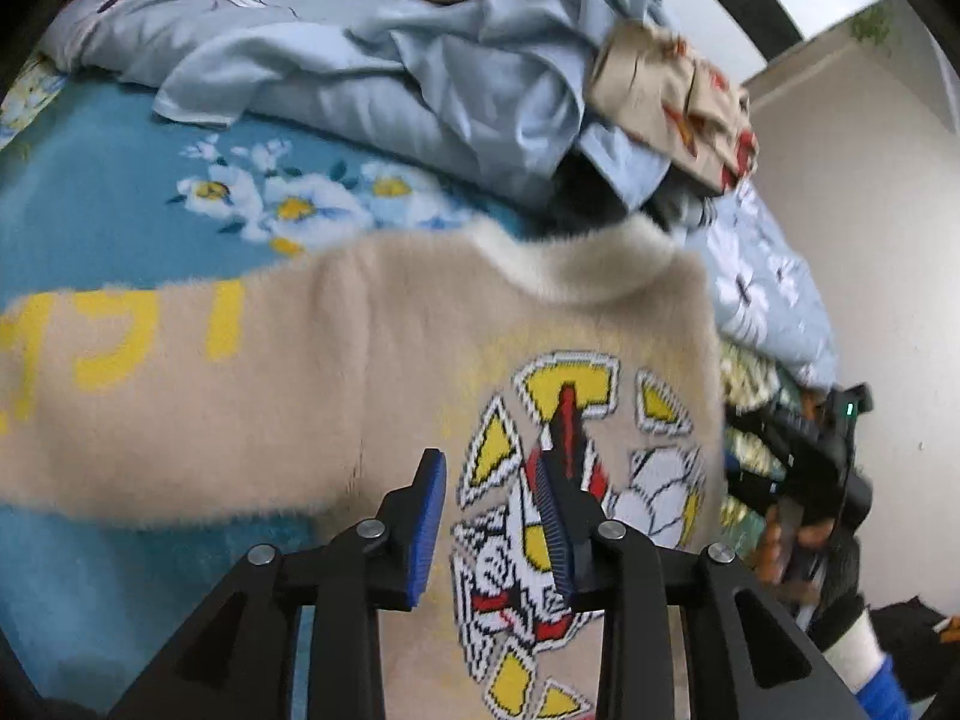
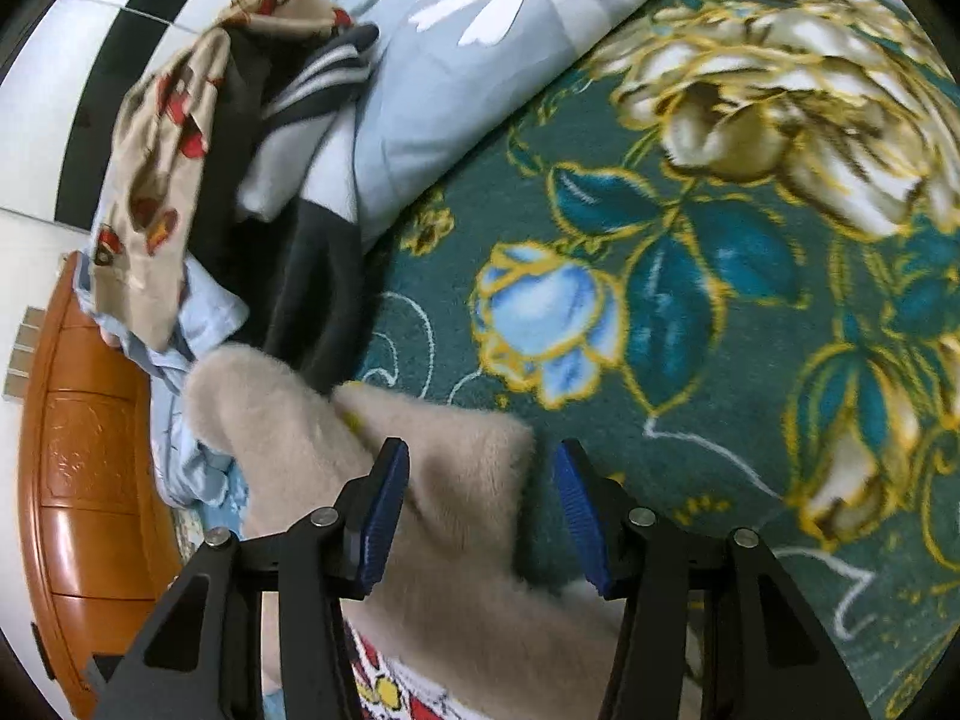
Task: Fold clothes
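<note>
beige fuzzy sweater (image 1: 372, 372): spread on bed (image 1: 90, 192), one sleeve out | left claw (image 1: 492, 480): apart over chest graphic | right claw (image 2: 480, 468): apart astride folded sleeve edge | tip: grip full thickness, keep crease straight

Bed (image 1: 90, 228), sweater (image 1: 372, 372), seemingly laundry (image 1: 492, 60)
</note>
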`<move>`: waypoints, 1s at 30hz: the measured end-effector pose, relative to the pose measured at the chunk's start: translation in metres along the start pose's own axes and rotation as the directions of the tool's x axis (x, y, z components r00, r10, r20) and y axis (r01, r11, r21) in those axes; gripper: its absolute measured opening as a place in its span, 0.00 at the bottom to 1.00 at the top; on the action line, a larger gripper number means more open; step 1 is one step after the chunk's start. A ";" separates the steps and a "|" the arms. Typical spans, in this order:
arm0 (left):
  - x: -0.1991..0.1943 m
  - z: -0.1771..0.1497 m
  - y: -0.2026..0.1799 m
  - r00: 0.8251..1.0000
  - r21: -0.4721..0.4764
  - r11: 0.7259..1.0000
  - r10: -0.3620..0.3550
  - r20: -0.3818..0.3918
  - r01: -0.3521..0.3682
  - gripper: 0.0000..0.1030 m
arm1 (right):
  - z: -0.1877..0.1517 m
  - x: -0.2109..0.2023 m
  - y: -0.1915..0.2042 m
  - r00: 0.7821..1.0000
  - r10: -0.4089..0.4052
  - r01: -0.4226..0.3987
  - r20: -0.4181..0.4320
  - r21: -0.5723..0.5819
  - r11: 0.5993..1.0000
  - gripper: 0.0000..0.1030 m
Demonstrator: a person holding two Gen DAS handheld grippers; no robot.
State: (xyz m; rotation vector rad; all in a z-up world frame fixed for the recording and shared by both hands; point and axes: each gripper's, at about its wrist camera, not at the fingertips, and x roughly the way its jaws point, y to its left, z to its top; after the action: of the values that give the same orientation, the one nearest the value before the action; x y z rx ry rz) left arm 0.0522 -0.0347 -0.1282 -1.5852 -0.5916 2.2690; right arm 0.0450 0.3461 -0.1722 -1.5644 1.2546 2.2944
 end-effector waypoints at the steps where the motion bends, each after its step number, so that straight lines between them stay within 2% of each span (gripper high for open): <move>1: -0.002 0.001 0.000 1.000 0.001 1.000 0.006 0.015 -0.006 0.39 | 0.000 0.005 0.000 1.000 0.009 -0.008 -0.013 0.014 1.000 0.41; 2: -0.003 0.001 0.002 1.000 -0.009 1.000 0.008 0.024 -0.008 0.44 | 0.000 0.009 -0.001 1.000 0.019 -0.018 -0.023 0.032 0.999 0.37; 4: -0.002 0.000 0.005 1.000 -0.024 1.000 0.014 0.022 -0.013 0.45 | -0.002 0.010 -0.001 1.000 0.016 -0.015 -0.013 0.058 0.998 0.24; 7: 0.000 -0.001 0.007 1.000 -0.032 0.999 0.024 0.011 -0.024 0.45 | -0.004 0.002 0.000 0.999 0.034 -0.035 0.009 0.066 0.997 0.16; 10: 0.002 -0.002 0.008 0.999 -0.039 0.999 0.035 0.001 -0.035 0.46 | 0.000 -0.022 0.002 0.996 0.071 -0.073 0.059 0.031 0.997 0.15; 14: 0.004 -0.003 0.008 0.999 -0.039 0.998 0.046 -0.013 -0.047 0.47 | 0.018 -0.082 -0.001 0.978 0.085 -0.085 0.190 -0.011 0.996 0.12; 20: 0.012 -0.005 0.011 0.998 -0.048 0.997 0.051 -0.042 -0.053 0.50 | 0.011 -0.122 -0.006 0.964 0.013 0.013 0.265 -0.097 0.995 0.10; 24: 0.016 -0.008 0.006 0.996 -0.020 0.998 0.062 -0.061 -0.064 0.51 | -0.011 -0.119 -0.015 0.968 -0.026 0.058 0.250 -0.122 0.991 0.10; 28: 0.021 -0.010 0.001 0.993 0.014 0.996 0.092 -0.076 -0.091 0.51 | -0.023 -0.113 -0.005 0.967 0.026 0.004 0.252 -0.119 0.993 0.10; 30: 0.019 -0.009 0.002 0.993 0.004 0.995 0.095 -0.066 -0.095 0.51 | -0.039 -0.097 0.012 0.978 0.045 -0.009 0.203 -0.175 0.985 0.10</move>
State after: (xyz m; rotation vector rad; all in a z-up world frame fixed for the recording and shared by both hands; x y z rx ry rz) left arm 0.0541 -0.0260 -0.1475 -1.7147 -0.5083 2.2738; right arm 0.1137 0.3462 -0.0921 -1.3178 1.0584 2.5660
